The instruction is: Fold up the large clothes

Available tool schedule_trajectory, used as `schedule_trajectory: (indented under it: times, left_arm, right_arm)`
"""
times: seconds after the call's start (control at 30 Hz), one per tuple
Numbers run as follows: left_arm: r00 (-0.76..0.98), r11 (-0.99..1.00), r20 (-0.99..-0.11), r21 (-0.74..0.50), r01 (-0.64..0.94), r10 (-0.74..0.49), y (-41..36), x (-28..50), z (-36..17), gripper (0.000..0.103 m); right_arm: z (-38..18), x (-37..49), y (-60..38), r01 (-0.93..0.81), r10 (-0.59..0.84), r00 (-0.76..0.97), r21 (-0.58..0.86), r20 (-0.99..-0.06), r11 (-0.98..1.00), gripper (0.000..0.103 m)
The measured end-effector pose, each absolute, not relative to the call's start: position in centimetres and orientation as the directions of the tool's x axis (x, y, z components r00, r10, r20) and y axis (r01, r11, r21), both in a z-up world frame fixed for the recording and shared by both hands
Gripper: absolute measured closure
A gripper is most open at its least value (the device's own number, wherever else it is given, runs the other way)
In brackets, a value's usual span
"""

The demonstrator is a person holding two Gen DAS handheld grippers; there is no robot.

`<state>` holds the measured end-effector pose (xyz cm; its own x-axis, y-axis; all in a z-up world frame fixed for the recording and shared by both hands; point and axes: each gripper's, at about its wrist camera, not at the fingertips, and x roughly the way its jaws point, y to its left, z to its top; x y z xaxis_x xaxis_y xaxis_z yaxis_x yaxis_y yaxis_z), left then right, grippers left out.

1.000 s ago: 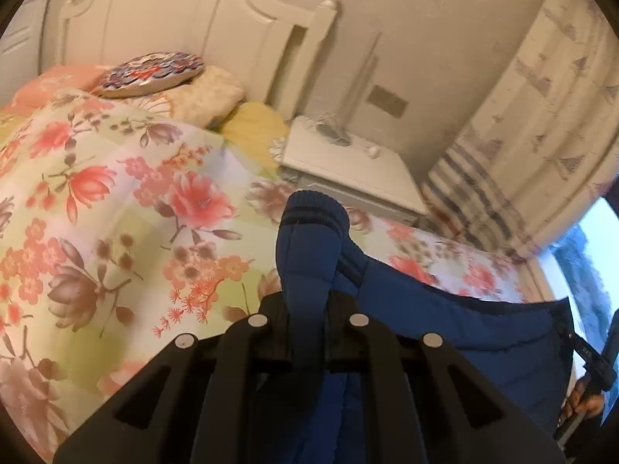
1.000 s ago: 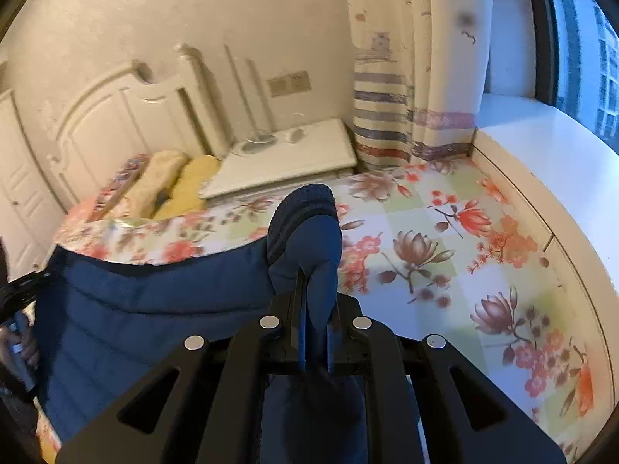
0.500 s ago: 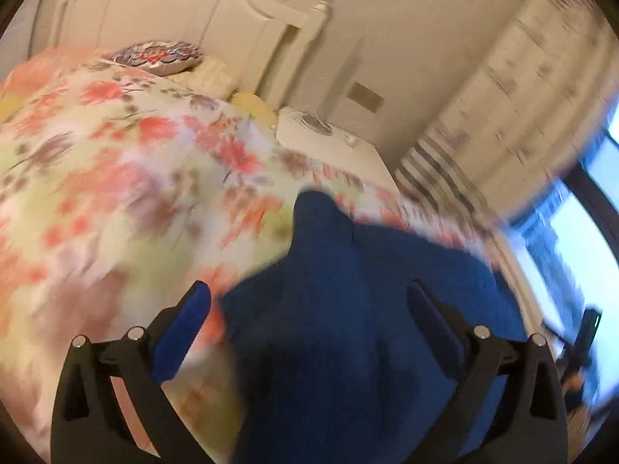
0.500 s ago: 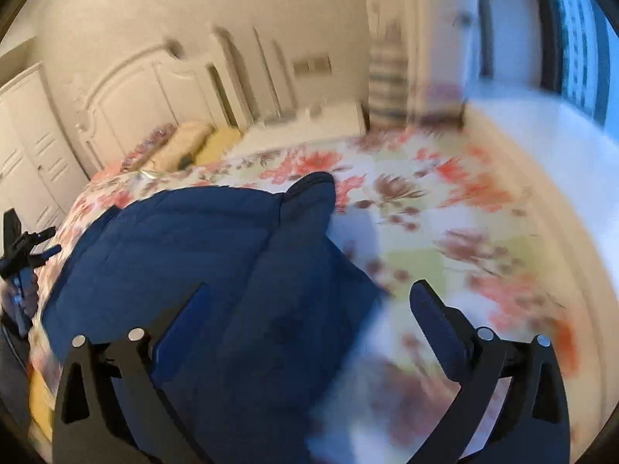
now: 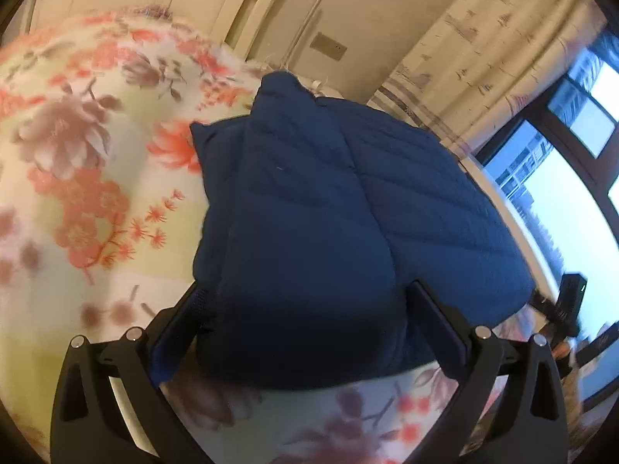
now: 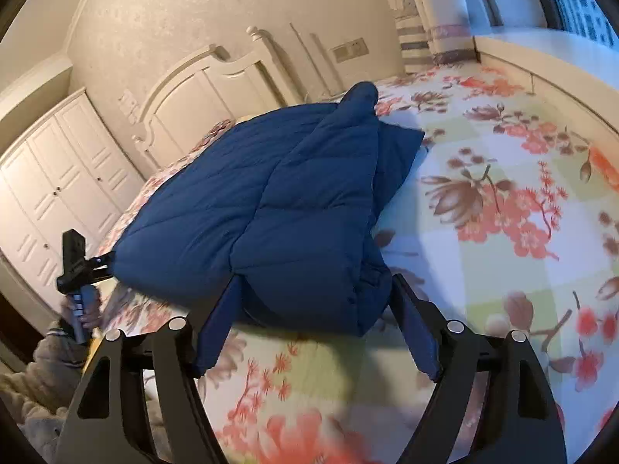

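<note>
Two tools, left tool (image 5: 305,332) and right tool (image 6: 317,332), both spread and released; blue quilted jacket (image 6: 271,208) lies folded on bed (image 6: 503,201), sleeves seemingly tucked across to keep bundle compact

Daylight came in through the window (image 5: 557,178), which glared pale and washed out. The room itself was dim and warm. The floral bedspread (image 5: 77,178) was smeared with blur, and both views bent strongly toward their dark corners.

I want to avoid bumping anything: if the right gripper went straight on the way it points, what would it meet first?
Most likely the blue quilted jacket: its near folded edge lies between the right gripper's open fingers on the floral bedspread. Exact depth is unclear.
</note>
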<state>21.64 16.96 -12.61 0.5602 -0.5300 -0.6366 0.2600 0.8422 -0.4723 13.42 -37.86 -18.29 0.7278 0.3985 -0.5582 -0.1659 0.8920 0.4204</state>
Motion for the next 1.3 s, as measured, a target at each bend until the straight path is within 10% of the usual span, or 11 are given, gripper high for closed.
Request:
schedule_trajectory:
  times: [0.17, 0.37, 0.7, 0.8, 0.97, 1.3]
  left_arm:
    - [0.61, 0.859, -0.61, -0.421, 0.29, -0.505, 16.6, 19.5, -12.0, 0.065]
    - [0.65, 0.843, -0.56, -0.471, 0.26, -0.514, 18.9, 14.2, -12.7, 0.068]
    - [0.646, 0.845, -0.571, -0.48, 0.238, -0.506, 21.3, 8.5, -13.3, 0.058]
    - [0.686, 0.888, -0.597, -0.427, 0.169, -0.417, 22.1, 7.7, -13.0, 0.021]
    - [0.845, 0.987, -0.527, -0.159, 0.006, -0.09, 22.2, 4.2, -7.1, 0.003]
    - [0.903, 0.98, -0.423, 0.135, 0.145, -0.076, 4.1, 8.2, 0.2, 0.002]
  right_arm:
    - [-17.5, 12.5, -35.8, -0.177, 0.331, 0.756, 0.31, -0.564, 0.934, 0.055]
    - [-17.1, 10.5, -33.6, -0.162, 0.272, 0.781, 0.239, -0.562, 0.958, 0.062]
    - [-17.5, 3.4, -32.5, -0.204, 0.338, 0.752, 0.287, -0.566, 0.936, 0.062]
    - [-17.4, 2.6, -32.8, -0.184, 0.324, 0.737, 0.286, -0.593, 0.94, 0.057]
    - [-13.1, 0.3, -33.8, -0.089, 0.203, 0.822, 0.232, -0.532, 0.969, 0.03]
    - [-6.8, 5.9, -16.9, -0.231, 0.156, 0.899, -0.142, -0.409, 0.963, 0.024]
